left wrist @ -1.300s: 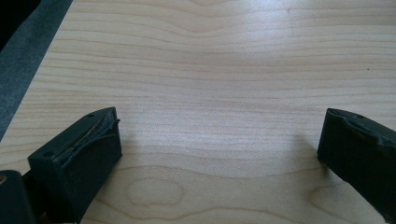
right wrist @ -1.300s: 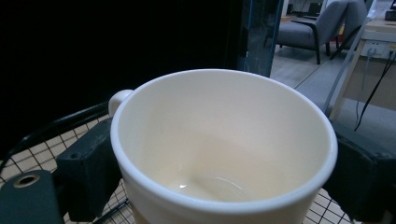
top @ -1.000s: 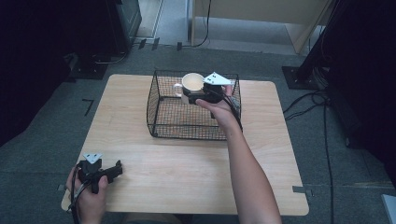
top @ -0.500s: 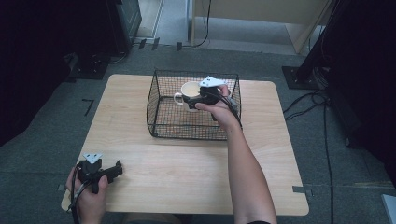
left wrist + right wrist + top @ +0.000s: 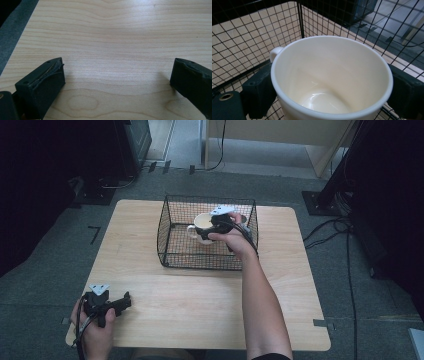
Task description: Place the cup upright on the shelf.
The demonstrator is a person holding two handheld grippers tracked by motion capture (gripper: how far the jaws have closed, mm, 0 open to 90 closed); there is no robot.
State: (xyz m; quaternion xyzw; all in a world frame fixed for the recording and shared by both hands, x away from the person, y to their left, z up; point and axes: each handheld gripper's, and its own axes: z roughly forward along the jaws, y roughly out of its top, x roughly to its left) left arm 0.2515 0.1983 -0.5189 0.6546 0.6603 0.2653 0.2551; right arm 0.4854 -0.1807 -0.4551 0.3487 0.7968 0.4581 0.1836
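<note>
A white mug (image 5: 201,227) with its handle to the left is inside the black wire basket (image 5: 200,260), near the back wall. My right gripper (image 5: 209,227) is shut on it. In the right gripper view both jaws press the outside of the mug (image 5: 332,72), with my right gripper (image 5: 332,95) straddling its empty bowl. Whether the mug touches the basket floor I cannot tell. My left gripper (image 5: 125,301) rests at the table's front left corner. In its own view my left gripper (image 5: 117,80) is open over bare wood.
The basket stands on the back middle of the light wooden table (image 5: 200,315). The right forearm (image 5: 260,295) crosses the table's right half and reaches over the basket's front wall. Cables (image 5: 345,250) lie on the floor at right.
My right gripper has lowered the mug from above the basket's rim down inside its walls. The left gripper has not moved.
</note>
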